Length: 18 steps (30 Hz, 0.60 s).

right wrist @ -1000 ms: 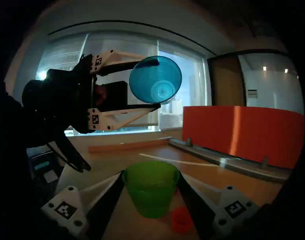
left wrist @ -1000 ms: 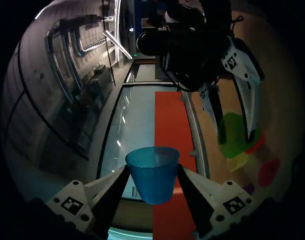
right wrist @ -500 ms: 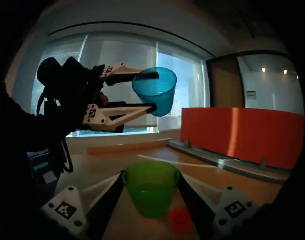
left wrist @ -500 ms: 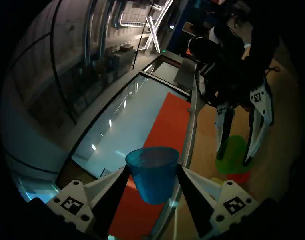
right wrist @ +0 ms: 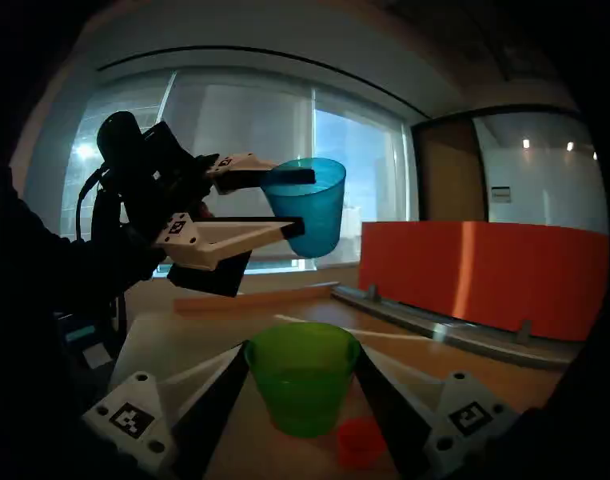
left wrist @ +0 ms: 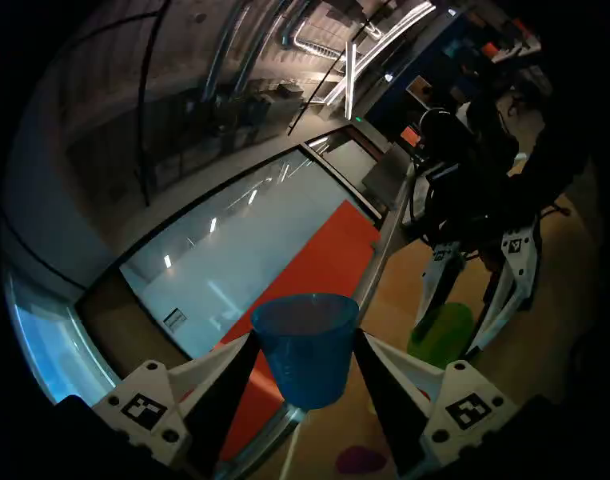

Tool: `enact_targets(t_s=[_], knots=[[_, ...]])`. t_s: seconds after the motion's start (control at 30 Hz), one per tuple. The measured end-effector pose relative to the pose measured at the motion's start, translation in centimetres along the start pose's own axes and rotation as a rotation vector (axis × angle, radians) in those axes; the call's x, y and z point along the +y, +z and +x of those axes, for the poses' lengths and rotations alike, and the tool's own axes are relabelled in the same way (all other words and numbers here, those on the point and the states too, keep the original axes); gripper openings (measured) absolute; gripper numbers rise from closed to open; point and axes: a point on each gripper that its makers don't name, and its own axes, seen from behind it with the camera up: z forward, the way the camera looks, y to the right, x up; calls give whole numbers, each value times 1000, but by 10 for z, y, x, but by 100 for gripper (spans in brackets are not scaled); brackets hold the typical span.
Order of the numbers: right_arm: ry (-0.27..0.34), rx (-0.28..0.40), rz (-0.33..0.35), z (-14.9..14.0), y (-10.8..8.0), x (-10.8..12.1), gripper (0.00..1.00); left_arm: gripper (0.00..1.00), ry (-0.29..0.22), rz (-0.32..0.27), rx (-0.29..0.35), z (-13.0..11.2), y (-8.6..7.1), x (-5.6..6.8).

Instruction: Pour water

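- The left gripper [left wrist: 305, 340] is clamping a translucent blue plastic cup [left wrist: 306, 356]; both fingers are pressing on its wall just under the rim.
- In the right gripper view, this blue cup [right wrist: 308, 204] is hanging in the air, close to upright with its mouth up, above and beyond the right fingers.
- Whether the blue cup is carrying any water, I cannot tell.
- The right gripper [right wrist: 302, 350] is gripping a translucent green plastic cup [right wrist: 303, 384], one finger on each side of it, mouth up.
- The green cup is sitting low over the light wooden table [right wrist: 480, 376]; whether its base is touching the top is not clear.
- A small round red plastic piece [right wrist: 359, 440] is lying on the table just beside the right finger, near the green cup's base.
- An orange upright panel [right wrist: 480, 272] is standing beyond the right finger, at the table's far edge.
- A large bright window [right wrist: 225, 120] is showing behind the left gripper and the dark-sleeved arm [right wrist: 57, 264] holding it.
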Motion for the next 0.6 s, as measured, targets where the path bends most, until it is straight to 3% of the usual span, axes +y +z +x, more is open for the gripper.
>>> enact_targets(t_s=[0.27, 0.6], knots=[[-4, 5, -4, 2, -3, 0, 92, 84, -192, -5, 3, -8, 5, -1], [-7, 16, -10, 6, -5, 3, 93, 84, -383, -17, 2, -13, 3, 3]])
